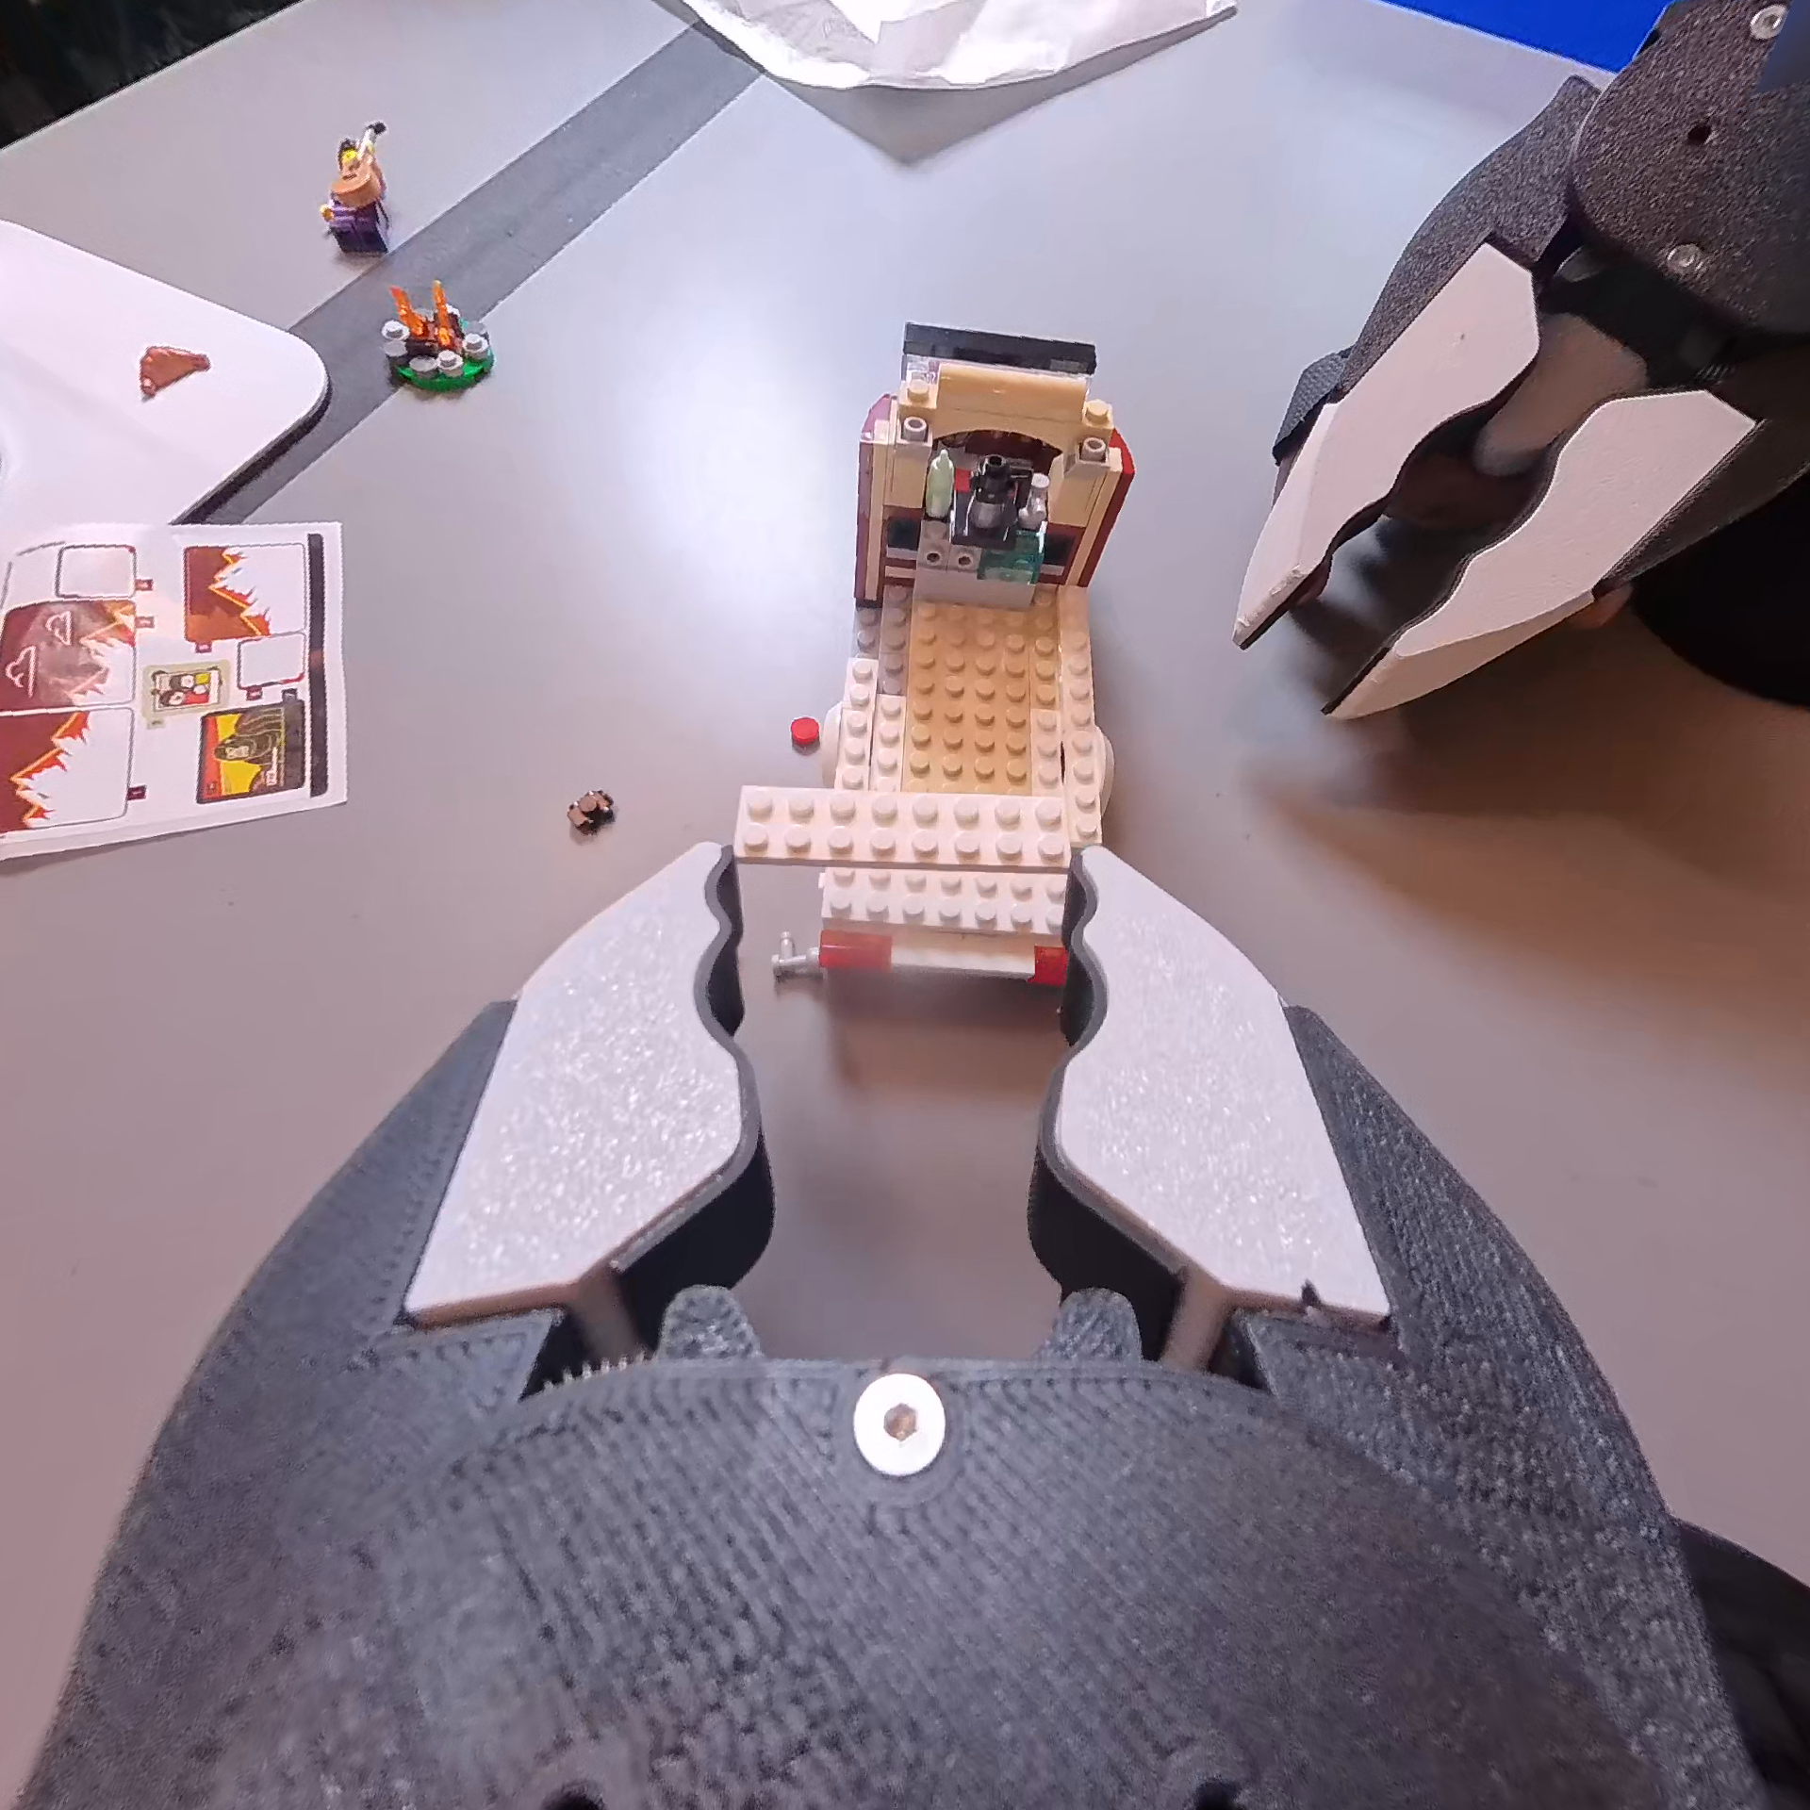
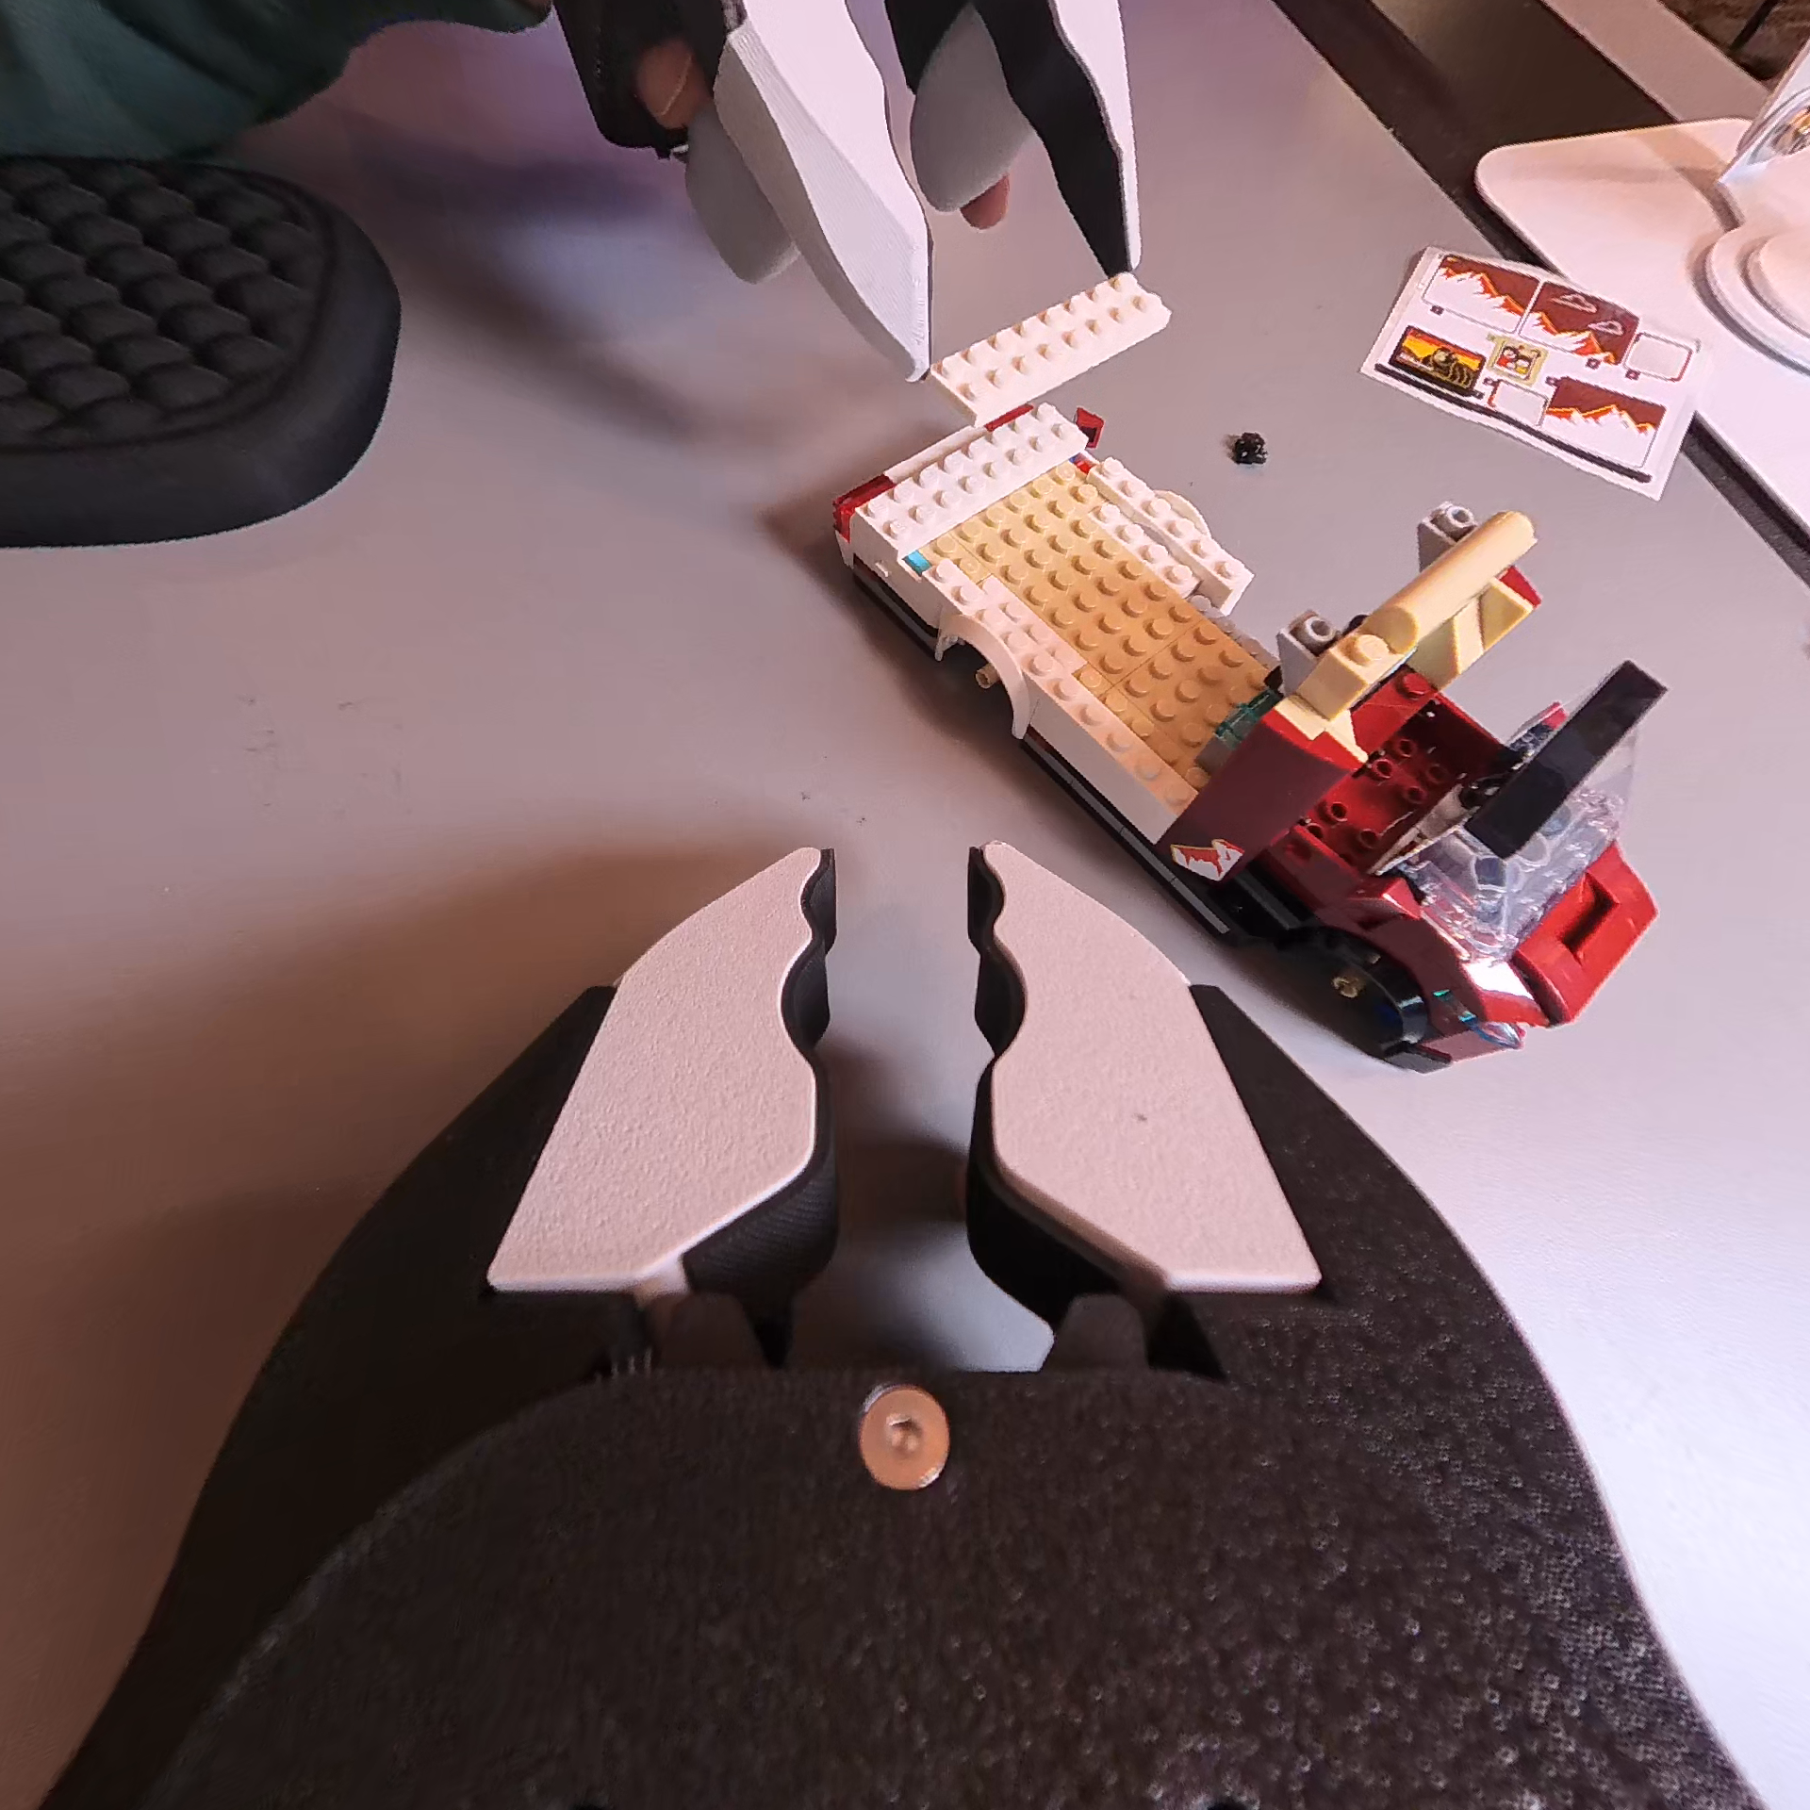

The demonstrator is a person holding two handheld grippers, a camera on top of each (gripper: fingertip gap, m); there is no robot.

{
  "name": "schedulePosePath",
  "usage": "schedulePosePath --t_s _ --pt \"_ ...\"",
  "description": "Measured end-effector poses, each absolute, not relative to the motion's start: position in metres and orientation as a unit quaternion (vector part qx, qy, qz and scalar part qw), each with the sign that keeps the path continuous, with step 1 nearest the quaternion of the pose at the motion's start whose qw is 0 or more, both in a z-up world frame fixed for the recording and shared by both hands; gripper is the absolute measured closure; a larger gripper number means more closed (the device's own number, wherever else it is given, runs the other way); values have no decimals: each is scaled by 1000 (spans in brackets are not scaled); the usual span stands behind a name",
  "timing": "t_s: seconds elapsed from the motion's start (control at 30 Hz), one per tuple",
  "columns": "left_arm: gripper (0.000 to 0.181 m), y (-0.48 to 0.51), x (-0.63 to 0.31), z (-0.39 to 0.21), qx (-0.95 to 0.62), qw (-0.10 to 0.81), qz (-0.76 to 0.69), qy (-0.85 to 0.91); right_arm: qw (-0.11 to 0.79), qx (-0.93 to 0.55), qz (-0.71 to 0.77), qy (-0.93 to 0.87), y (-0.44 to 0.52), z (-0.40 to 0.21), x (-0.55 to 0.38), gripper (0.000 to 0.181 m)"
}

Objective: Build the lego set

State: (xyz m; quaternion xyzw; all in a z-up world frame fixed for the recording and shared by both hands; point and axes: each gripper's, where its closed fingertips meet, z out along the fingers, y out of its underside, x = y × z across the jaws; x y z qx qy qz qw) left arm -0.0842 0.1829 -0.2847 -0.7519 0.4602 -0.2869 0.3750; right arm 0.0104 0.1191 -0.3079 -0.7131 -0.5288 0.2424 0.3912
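Observation:
A partly built lego truck (image 1: 979, 686) stands on the grey table, with a tan studded bed, white sides and a dark red cab at the far end; it also shows in the right wrist view (image 2: 1107, 607). My left gripper (image 1: 901, 862) is shut lengthwise on a long white plate (image 1: 901, 828) and holds it just above the truck's rear end. From the right wrist view, the left gripper (image 2: 1021, 323) comes down from above with the plate (image 2: 1053, 343) tilted. My right gripper (image 2: 901, 862) is narrowly open and empty, beside the truck; it also shows in the left wrist view (image 1: 1293, 676).
A sticker sheet (image 1: 166, 686) lies left of the truck. A red round stud (image 1: 804, 732) and a small dark piece (image 1: 591, 811) lie near it. A minifigure (image 1: 357, 191), a campfire build (image 1: 441, 338) and a white tray (image 1: 59, 441) are far left. A black textured pad (image 2: 166, 343) lies nearby.

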Motion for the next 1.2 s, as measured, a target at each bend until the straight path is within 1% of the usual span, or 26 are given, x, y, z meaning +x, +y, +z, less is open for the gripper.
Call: schedulePosePath --t_s 0.2,0.4,0.47,0.63,0.73,0.93,1.07,1.13,1.2 --pt "118 182 -81 -283 -746 381 -295 459 391 -713 242 -529 119 -308 10 156" --pt "118 164 -58 -270 -711 399 -348 463 391 -713 243 -529 119 -307 11 156" --pt "118 147 -43 -271 -697 393 -367 475 396 -710 252 -525 118 -303 11 156" --pt "118 118 -22 -298 -684 372 -298 553 414 -705 296 -494 119 -283 12 155" --pt "117 112 -19 -308 -687 360 -270 571 414 -706 297 -491 119 -284 12 155" --pt "117 109 -21 -310 -695 354 -259 570 406 -706 289 -503 116 -291 9 155" --pt "108 105 -24 -302 -687 360 -271 570 405 -708 290 -501 117 -292 10 155" --pt "106 109 -31 -292 -689 365 -283 559 404 -708 290 -501 117 -292 10 155" --pt "105 129 -50 -285 -700 381 -264 544 404 -709 289 -501 117 -292 10 155"
